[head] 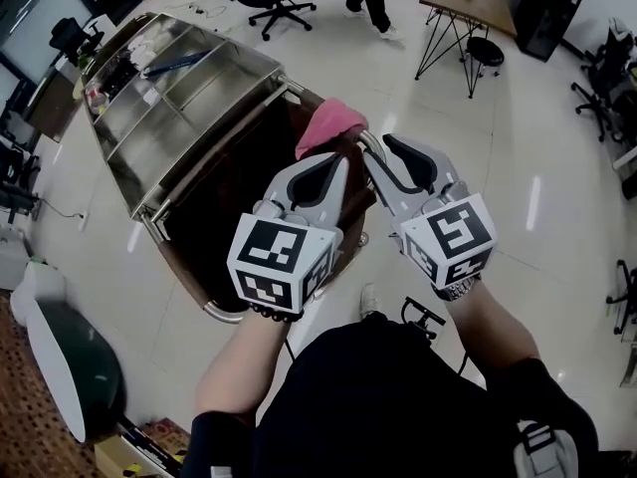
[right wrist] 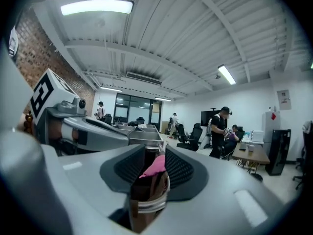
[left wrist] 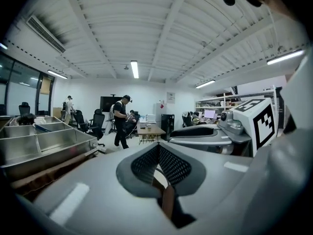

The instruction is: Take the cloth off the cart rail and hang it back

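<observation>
One pink cloth (head: 328, 125) draped over one cart rail (head: 299, 90). Two claws side by side, aimed at it: left claw (head: 336, 162) pressed together, right claw (head: 386, 152) spread, not gripping.

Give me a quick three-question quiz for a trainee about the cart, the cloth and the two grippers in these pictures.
1. True or false: the pink cloth is draped on the rail of the steel cart.
2. Pick one. The jaws of the right gripper are: A, shut on the cloth; B, apart, with the cloth seen beyond the gap but not gripped; C, shut on the rail.
3. Short answer: which gripper has its jaws together with nothing between them?

Key
1. True.
2. B.
3. The left gripper.
</observation>
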The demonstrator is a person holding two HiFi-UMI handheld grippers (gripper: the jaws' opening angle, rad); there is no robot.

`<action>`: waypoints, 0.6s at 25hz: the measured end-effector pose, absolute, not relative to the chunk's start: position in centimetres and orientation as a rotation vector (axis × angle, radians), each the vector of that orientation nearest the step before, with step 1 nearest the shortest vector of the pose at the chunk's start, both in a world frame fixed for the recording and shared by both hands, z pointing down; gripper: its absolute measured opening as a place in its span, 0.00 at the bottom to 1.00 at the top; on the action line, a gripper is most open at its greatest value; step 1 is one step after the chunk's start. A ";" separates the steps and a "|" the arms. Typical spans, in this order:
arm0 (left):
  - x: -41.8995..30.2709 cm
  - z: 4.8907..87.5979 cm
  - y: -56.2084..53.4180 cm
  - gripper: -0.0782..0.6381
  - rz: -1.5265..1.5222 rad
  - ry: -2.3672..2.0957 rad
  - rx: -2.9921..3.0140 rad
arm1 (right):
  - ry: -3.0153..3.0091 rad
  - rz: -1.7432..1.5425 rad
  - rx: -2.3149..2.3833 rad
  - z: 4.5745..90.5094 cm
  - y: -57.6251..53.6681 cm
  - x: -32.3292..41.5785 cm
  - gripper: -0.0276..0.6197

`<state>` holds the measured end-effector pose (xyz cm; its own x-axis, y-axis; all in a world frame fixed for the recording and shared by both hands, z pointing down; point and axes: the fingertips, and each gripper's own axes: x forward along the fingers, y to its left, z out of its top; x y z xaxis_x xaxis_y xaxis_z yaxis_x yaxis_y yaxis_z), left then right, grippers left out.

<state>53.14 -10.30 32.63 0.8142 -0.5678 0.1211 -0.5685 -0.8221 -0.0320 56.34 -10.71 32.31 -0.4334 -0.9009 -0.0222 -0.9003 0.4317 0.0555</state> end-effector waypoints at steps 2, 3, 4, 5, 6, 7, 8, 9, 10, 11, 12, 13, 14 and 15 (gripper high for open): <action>53.6 34.0 -12.0 0.11 0.218 -0.953 2.966 | -2.653 -0.058 1.633 33.7 -13.0 56.8 0.24; 53.9 34.6 -12.8 0.11 0.225 -0.961 2.954 | -2.654 -0.041 1.615 34.4 -14.1 56.9 0.25; 54.1 35.2 -13.5 0.11 0.229 -0.969 2.942 | -2.655 -0.025 1.596 35.2 -15.2 56.9 0.27; 54.2 35.7 -14.3 0.11 0.231 -0.980 2.931 | -2.655 -0.010 1.575 35.9 -16.2 56.9 0.29; 54.3 36.2 -15.1 0.11 0.233 -0.994 2.921 | -2.655 0.005 1.552 36.7 -17.2 56.9 0.30; 54.5 36.7 -15.8 0.11 0.236 -1.009 2.912 | -2.654 0.022 1.527 37.6 -18.2 56.9 0.30; 54.6 37.2 -16.5 0.11 0.242 -1.024 2.901 | -2.653 0.041 1.503 38.6 -19.1 57.0 0.31; 54.7 37.7 -17.3 0.12 0.250 -1.039 2.890 | -2.650 0.061 1.480 39.5 -20.0 57.1 0.31; 54.7 38.2 -18.0 0.12 0.258 -1.054 2.877 | -2.647 0.081 1.459 40.4 -20.9 57.2 0.32; 54.7 38.7 -18.6 0.14 0.265 -1.069 2.864 | -2.643 0.103 1.438 41.3 -21.7 57.3 0.32; 54.7 39.0 -19.3 0.14 0.270 -1.084 2.851 | -2.640 0.127 1.418 42.1 -22.5 57.5 0.32; 54.7 39.2 -19.8 0.15 0.272 -1.096 2.837 | -2.639 0.151 1.396 42.8 -23.2 57.6 0.33; 54.7 39.4 -20.2 0.15 0.270 -1.105 2.825 | -2.640 0.174 1.374 43.4 -23.8 57.6 0.34; 54.8 39.7 -20.6 0.15 0.267 -1.113 2.814 | -2.642 0.194 1.350 44.0 -24.4 57.6 0.34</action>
<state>54.76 -20.63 39.70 0.7168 -0.6678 0.2007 -0.6861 -0.7268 0.0319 57.62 -24.40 44.00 -0.5766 -0.7903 0.2073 -0.8121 0.5822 -0.0393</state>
